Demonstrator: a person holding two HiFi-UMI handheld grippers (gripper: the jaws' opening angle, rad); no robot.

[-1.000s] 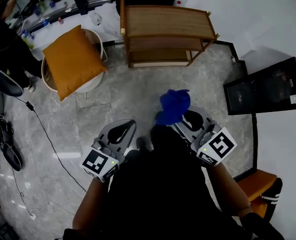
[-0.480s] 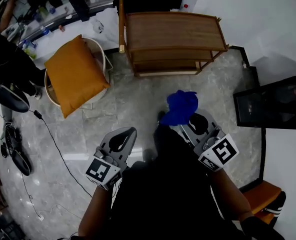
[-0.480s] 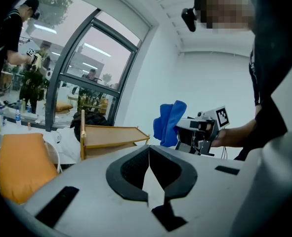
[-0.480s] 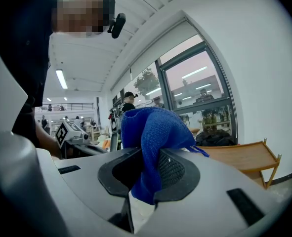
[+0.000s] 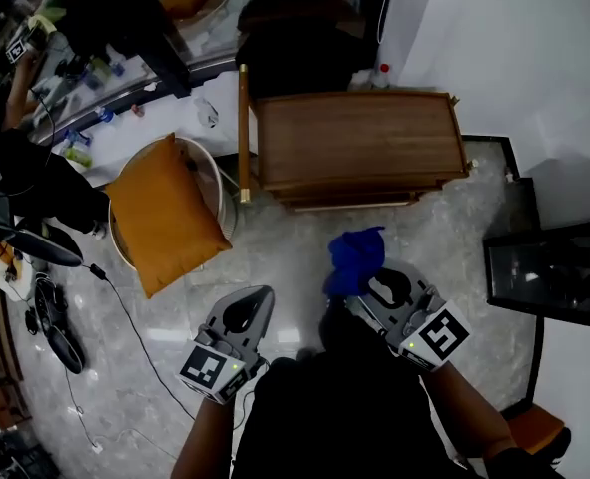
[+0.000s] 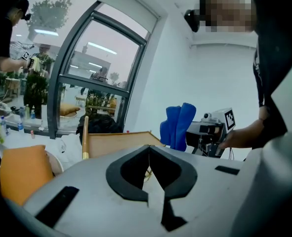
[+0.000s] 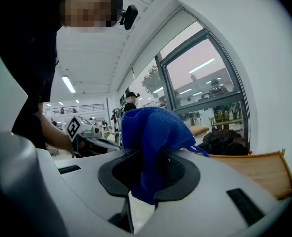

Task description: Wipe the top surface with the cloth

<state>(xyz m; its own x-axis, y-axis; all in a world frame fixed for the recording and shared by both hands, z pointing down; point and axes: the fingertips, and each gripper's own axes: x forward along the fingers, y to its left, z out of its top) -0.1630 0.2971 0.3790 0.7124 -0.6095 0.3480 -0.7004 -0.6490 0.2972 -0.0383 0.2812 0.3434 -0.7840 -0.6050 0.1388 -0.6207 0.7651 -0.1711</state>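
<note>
Pinched fast between the jaws of the right gripper point(image 5: 366, 289): a royal-blue, nubby towelling cloth point(image 5: 355, 260), bunched into a soft lump. Rose out of the black pads in a rumpled peak, folded over on itself, with the lower end tucked down into the throat of the claw. Showed a deep, even blue all over, a short towel-like nap and a stitched hem, one small loop of that hem sticking out to the side (no print or pattern to be made out). Hung in the air over the grey marbled floor tiles point(image 5: 275, 218), near the front edge of the low brown wooden shelf unit point(image 5: 359, 138) but apart from it. Touched no part of the flat, wood-grained top, which lay beyond the cloth and slightly askew in the head view.

Held alongside, well to the left of the cloth: the left gripper point(image 5: 257, 302), jaws pressed together tip to tip with nothing between them.

Stood left of the shelf unit: a mustard-orange square cushion point(image 5: 165, 213), tilted across a round white-rimmed base point(image 5: 215, 183). Sat against the white wall at right: a glossy black box point(image 5: 554, 267). Trailed over the tiles at left: a thin black cable point(image 5: 125, 307).
</note>
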